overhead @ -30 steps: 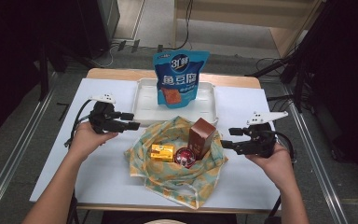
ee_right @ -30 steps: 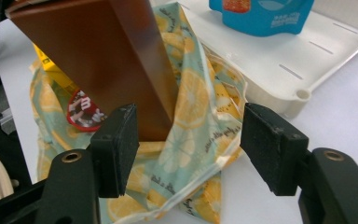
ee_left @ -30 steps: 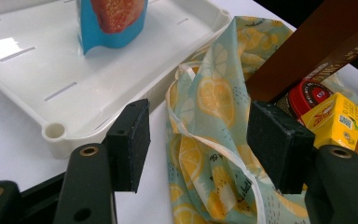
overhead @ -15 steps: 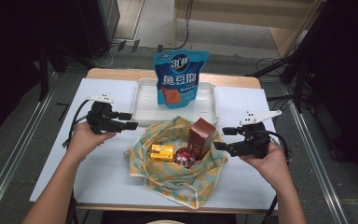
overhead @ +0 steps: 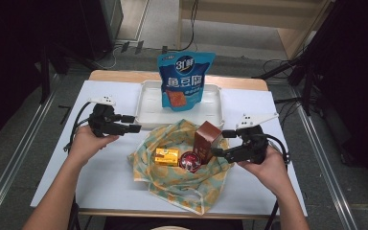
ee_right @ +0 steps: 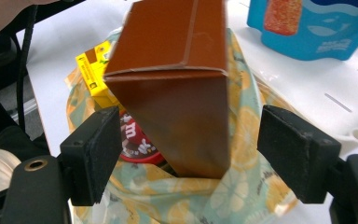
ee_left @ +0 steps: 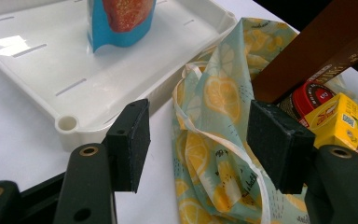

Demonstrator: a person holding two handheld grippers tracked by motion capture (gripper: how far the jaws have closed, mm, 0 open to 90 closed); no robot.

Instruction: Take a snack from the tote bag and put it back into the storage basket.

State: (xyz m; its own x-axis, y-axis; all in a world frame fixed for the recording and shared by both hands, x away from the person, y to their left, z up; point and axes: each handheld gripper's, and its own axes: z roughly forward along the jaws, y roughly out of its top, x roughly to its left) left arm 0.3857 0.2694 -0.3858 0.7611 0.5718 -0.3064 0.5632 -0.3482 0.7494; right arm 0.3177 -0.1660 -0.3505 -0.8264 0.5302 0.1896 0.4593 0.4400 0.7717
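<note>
The work in hand looks like unloading snacks from the lemon-print cloth bag into the white tray, and it seems about a quarter done: one blue snack pouch stands upright inside the tray, while three items sit on or in the bag just in front of the tray.

Counted: one tray; one blue pouch; one cloth bag with a pale strap; one tall brown box, upright at the bag's right side; one round red tin, lying just beside the box's foot; one yellow packet, to the left of the tin. Two grippers, one in each hand.

The right gripper has its jaws spread wide on either side of the brown box, with clear gaps to both pads, so nothing is grasped yet; the box looks to be the next thing to go. In the high view this gripper sits just right of the box. The left gripper is also released, jaws apart and empty, aimed at the bag's edge near the front corner of the tray; from above it hovers to the left of the tray's front edge.

Left to do, as I judge it: close on the brown box, lift it into the tray beside the pouch, then the tin and the yellow packet
</note>
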